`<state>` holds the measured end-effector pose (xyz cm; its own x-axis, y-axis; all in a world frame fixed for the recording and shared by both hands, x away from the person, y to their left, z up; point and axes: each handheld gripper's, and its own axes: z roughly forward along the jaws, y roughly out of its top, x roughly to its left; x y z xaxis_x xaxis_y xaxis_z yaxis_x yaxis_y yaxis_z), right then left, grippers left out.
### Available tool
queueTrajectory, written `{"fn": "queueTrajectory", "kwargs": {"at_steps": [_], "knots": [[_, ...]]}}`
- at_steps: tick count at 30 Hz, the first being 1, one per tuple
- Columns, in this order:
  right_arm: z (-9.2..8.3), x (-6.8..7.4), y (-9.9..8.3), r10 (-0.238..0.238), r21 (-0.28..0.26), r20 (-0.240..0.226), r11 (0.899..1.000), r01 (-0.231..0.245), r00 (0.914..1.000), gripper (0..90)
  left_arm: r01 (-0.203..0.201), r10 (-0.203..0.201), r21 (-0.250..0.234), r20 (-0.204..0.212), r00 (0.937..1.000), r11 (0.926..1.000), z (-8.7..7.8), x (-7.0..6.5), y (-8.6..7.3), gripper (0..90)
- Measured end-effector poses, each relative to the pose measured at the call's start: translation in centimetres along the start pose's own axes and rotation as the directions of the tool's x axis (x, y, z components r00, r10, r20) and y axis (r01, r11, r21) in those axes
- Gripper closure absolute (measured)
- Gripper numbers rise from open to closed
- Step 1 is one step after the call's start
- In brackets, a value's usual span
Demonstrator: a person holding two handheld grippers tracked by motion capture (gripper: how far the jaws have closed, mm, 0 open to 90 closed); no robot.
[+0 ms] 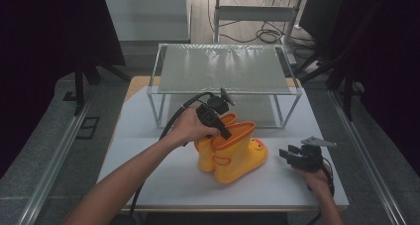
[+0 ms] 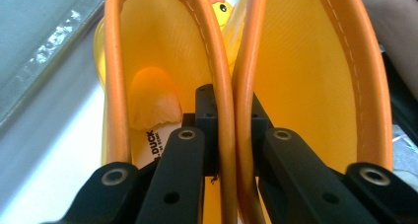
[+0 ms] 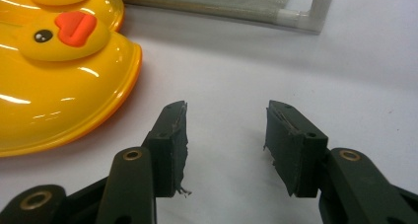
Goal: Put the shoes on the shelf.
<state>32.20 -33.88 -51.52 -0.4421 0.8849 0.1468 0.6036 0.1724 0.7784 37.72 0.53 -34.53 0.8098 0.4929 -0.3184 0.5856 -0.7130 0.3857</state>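
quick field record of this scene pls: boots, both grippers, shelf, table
boots: pair of yellow duck boots, upright, side by side on the table, toes toward the right gripper
left gripper: one jaw inside each boot, pinching the two adjoining orange rims together
right gripper: jaws open, nothing between them, low over the table beside the boot toes
shelf: metal-framed rack behind the boots, its top bare
table: white top
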Motion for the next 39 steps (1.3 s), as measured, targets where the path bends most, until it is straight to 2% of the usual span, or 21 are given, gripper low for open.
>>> {"fn": "queueTrajectory", "kwargs": {"at_steps": [8,10,17,19,27,30,39], "knots": [[-0.1,-0.1,0.0,-0.001,-0.006,0.004,1.0,0.001,1.0,50.2,0.006,-0.003,-0.028,0.102,0.9948,0.9996,-1.6,0.1,-0.1,82.7],[-0.1,-0.1,0.0,-0.001,-0.005,0.004,1.0,0.001,1.0,50.2,0.016,-0.01,-0.05,0.119,0.9929,0.9986,-2.1,-0.1,-0.2,82.7],[-0.1,-0.2,0.0,0.005,-0.008,0.006,1.0,-0.005,1.0,50.2,0.032,-0.017,-0.124,0.122,0.9923,0.9917,-4.7,-0.1,-0.7,82.7],[-0.1,-0.2,0.0,0.006,-0.008,0.007,1.0,-0.006,1.0,50.3,0.018,-0.002,-0.137,0.116,0.9933,0.9904,-5.7,0.0,-0.9,82.7],[-0.1,-0.2,0.0,0.009,-0.006,0.01,1.0,-0.009,0.9999,50.2,0.018,0.004,-0.189,0.114,0.9935,0.9818,-9.2,0.0,-1.7,82.6],[-0.1,-0.2,0.0,0.013,-0.006,0.01,1.0,-0.012,0.9999,50.2,0.033,-0.008,-0.212,0.12,0.9927,0.9766,-10.2,-0.1,-1.8,82.7],[-0.1,-0.3,0.0,0.017,-0.004,0.013,1.0,-0.017,0.9998,50.2,0.028,0.004,-0.269,0.118,0.993,0.9626,-13.7,-0.6,-1.8,82.7]]}}
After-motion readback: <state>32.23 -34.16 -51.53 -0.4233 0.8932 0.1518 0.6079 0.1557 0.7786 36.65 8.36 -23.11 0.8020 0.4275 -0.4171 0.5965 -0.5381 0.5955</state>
